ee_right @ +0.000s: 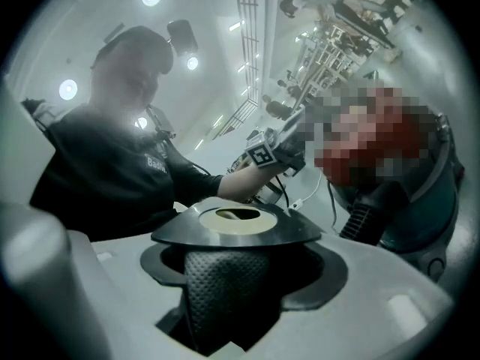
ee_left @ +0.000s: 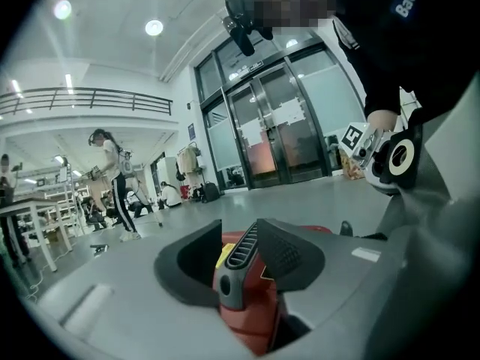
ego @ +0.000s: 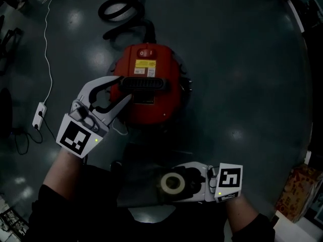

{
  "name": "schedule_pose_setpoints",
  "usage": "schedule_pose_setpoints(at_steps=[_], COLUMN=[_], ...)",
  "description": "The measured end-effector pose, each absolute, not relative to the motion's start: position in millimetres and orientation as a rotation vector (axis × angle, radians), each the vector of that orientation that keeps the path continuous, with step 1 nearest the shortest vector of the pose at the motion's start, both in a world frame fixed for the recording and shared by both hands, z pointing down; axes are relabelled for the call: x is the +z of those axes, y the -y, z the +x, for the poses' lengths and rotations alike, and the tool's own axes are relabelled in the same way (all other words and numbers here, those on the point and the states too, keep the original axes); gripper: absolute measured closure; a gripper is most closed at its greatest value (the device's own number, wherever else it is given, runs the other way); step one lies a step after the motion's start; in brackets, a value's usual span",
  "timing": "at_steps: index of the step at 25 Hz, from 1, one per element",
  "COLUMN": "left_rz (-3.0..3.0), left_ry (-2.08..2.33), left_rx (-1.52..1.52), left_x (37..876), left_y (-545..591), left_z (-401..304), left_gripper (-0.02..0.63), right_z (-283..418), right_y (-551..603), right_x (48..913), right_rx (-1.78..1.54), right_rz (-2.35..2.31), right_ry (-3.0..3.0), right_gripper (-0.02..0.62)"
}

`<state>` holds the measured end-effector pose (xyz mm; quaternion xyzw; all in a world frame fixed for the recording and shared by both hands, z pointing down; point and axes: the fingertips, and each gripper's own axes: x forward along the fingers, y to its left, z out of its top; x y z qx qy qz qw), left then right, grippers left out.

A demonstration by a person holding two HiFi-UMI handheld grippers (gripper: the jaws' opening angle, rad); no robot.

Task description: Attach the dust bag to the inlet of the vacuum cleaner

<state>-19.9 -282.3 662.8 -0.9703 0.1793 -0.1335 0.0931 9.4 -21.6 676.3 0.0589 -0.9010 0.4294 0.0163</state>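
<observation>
The red vacuum cleaner (ego: 151, 69) stands on the dark floor, its black handle (ego: 145, 84) lying across the top. My left gripper (ego: 122, 88) is open around the handle's left end. In the left gripper view the handle (ee_left: 234, 276) stands between the two jaws of the left gripper (ee_left: 249, 250), with a gap at the left pad. Near my body my right gripper (ego: 177, 185) is shut on the dust bag's dark collar (ego: 166, 180), which has a pale ring round its hole. That collar (ee_right: 236, 227) lies flat across the right gripper (ee_right: 232, 276). The bag (ego: 144, 173) itself is dim.
A black hose (ego: 121, 6) coils behind the vacuum. A white cable runs down the left to a power strip (ego: 39, 114). A cardboard box (ego: 301, 188) sits at the lower right. People and tables (ee_left: 22, 216) show far off in the left gripper view.
</observation>
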Motion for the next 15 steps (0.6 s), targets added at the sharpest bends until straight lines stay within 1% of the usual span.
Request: schedule_pose_setpoints(at_steps=[3,9,15], left_rz=[-2.861,-2.818,-2.745], left_ry=[-0.451,-0.212,-0.121], left_rx=[-0.373,-0.337,-0.396], left_x=[672,685,701], left_y=[285,280,287], left_z=[-11,6,7], left_gripper=[0.440,0.387,0.388], right_z=[8,4,5], right_y=[21,27,26], right_x=[696,727,756], right_rx=[1.345,1.322,1.310], right_rz=[0.151,0.139,0.150], right_ry=[2.797,2.799,2.771], right_gripper=[0.278,0.278,0.278])
